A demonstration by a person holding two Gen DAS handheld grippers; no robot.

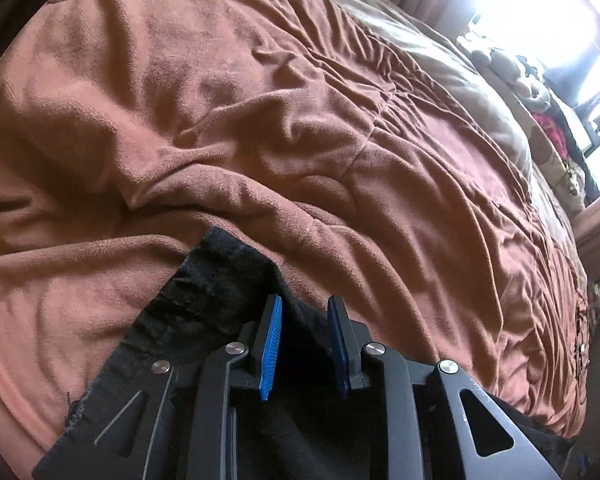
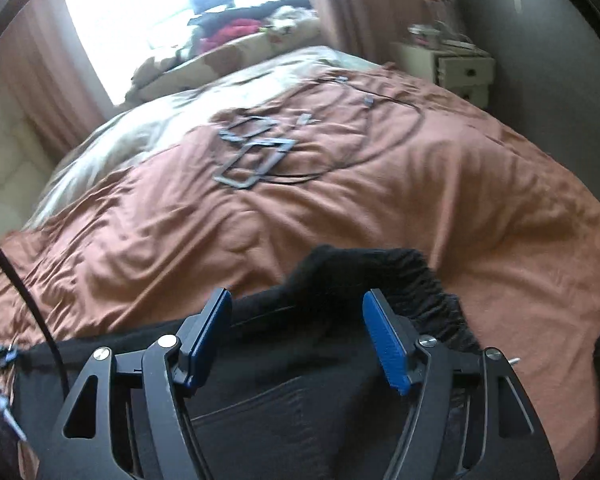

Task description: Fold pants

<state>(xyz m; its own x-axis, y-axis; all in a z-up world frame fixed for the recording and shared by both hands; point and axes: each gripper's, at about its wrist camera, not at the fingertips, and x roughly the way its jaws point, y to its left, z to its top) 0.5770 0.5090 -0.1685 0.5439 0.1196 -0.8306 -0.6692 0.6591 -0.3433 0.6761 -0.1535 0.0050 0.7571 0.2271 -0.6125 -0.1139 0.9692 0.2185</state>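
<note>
Black pants [image 2: 300, 392] on rust blanket [image 1: 220, 100], unlabelled

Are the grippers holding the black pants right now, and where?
No. Both the left gripper and right gripper are open above the black pants, pinching nothing.

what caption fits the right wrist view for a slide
Open right gripper above black pants on a rust-brown blanket, cables beyond.

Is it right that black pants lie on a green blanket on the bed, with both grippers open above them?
Not quite: the blanket is reddish brown, not green, as both wrist views show. The rest holds: the black pants lie on it, and the left gripper and right gripper stand open above them.
</note>
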